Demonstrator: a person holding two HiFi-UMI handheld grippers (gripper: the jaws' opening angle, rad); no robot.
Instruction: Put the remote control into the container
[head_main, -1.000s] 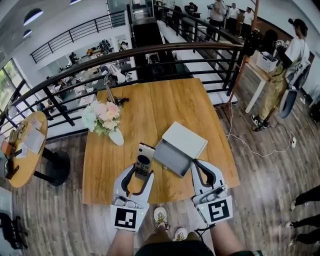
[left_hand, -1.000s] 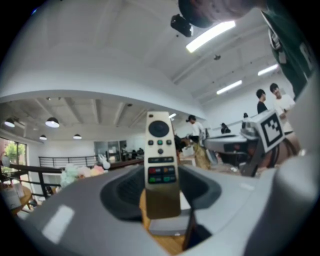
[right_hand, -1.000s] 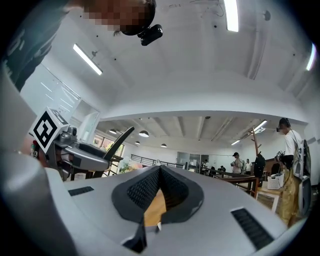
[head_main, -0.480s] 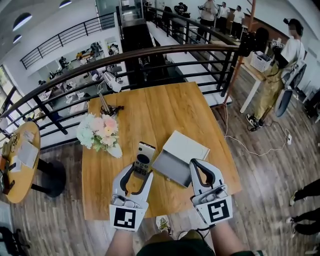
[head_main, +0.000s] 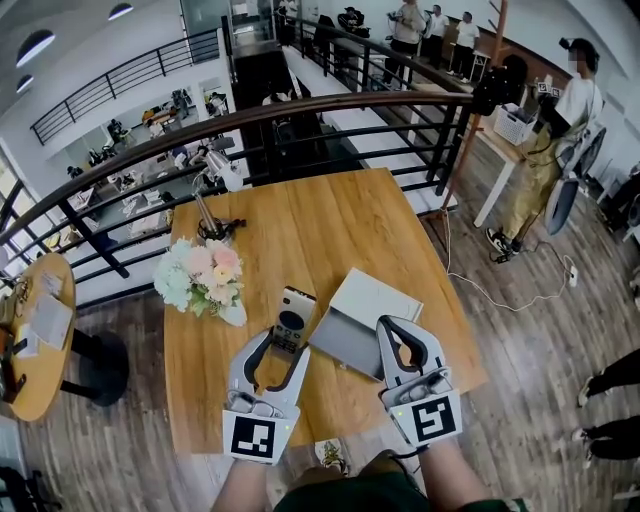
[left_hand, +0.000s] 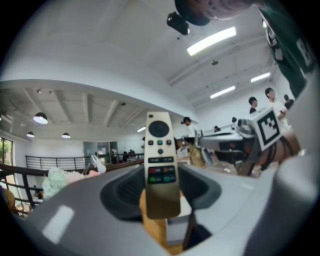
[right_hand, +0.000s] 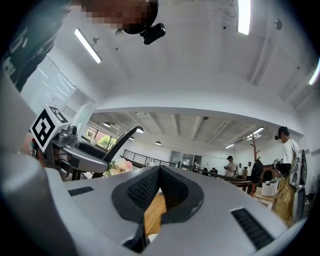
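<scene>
The remote control (head_main: 292, 318) is a slim pale handset with a round dark pad and coloured buttons. My left gripper (head_main: 284, 345) is shut on its lower end and holds it above the wooden table (head_main: 330, 225). In the left gripper view the remote (left_hand: 161, 160) stands upright between the jaws of that gripper (left_hand: 162, 202). The container (head_main: 362, 308) is a white box just right of the remote. My right gripper (head_main: 392, 330) hovers at the box's near right edge. Its jaws (right_hand: 160, 175) meet at the tips with nothing between them.
A vase of pale flowers (head_main: 205, 278) stands on the table's left side, a small desk lamp (head_main: 218, 178) behind it. A black railing (head_main: 300, 110) runs past the far edge. Several people (head_main: 575, 100) stand at the right near another table. The near table edge is just below my grippers.
The head view has shifted a little, so the table sits slightly differently in frame. Both grippers stay near the box, and the remote stays in the left one.
</scene>
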